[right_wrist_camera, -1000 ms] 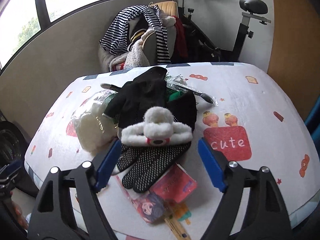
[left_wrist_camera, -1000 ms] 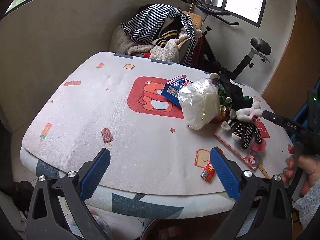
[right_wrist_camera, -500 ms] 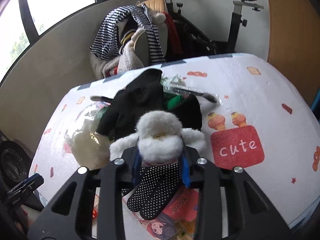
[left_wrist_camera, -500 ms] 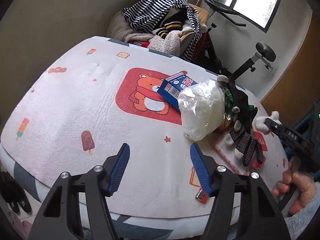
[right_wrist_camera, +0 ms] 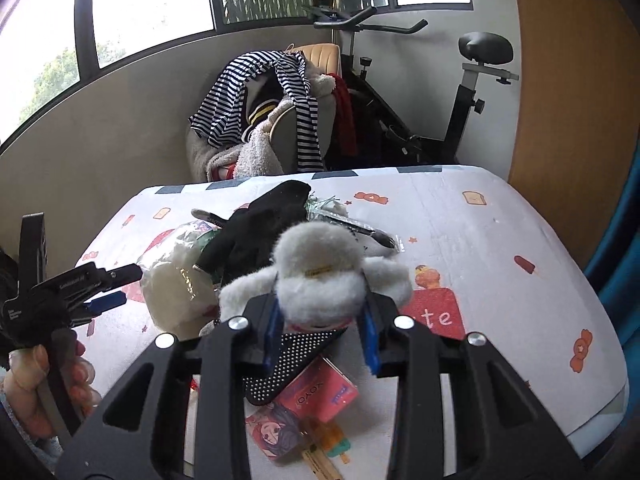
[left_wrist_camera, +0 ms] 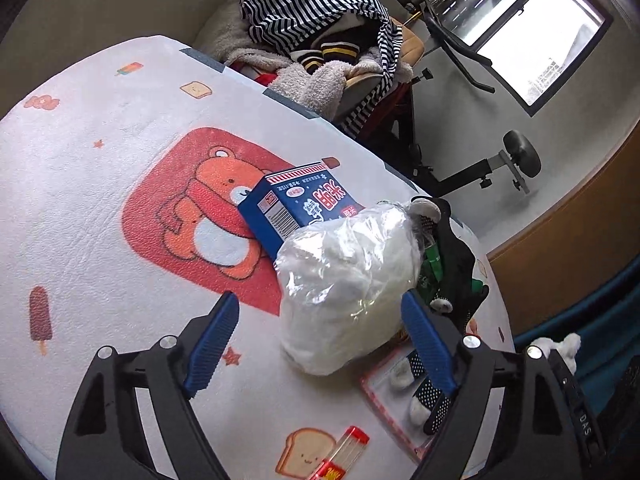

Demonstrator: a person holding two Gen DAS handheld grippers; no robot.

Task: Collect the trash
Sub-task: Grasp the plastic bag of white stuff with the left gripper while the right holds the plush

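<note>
A white plastic bag (left_wrist_camera: 344, 288) of soft stuff lies on the cartoon-print tablecloth (left_wrist_camera: 100, 200), leaning on a blue carton (left_wrist_camera: 300, 204). My left gripper (left_wrist_camera: 320, 300) straddles the bag with its jaws opening; the right pad is close to the bag and the left pad stands clear of it. My right gripper (right_wrist_camera: 320, 320) is shut on a fluffy white glove (right_wrist_camera: 320, 276) with a black dotted palm, raised slightly above a pink packet (right_wrist_camera: 320, 396). Black gloves (right_wrist_camera: 264, 220) are heaped behind it. A small red box (left_wrist_camera: 344, 452) lies near the front edge.
Behind the table stand a chair heaped with striped clothes (left_wrist_camera: 320, 28) and an exercise bike (right_wrist_camera: 420, 120). A wooden wall (right_wrist_camera: 568, 80) runs along the right. A hand (right_wrist_camera: 44, 380) holds the left gripper at the left of the right wrist view.
My left gripper moved forward over the table to the white bag, narrowing and then widening. My right gripper closed on the fluffy glove and lifted it a little.
</note>
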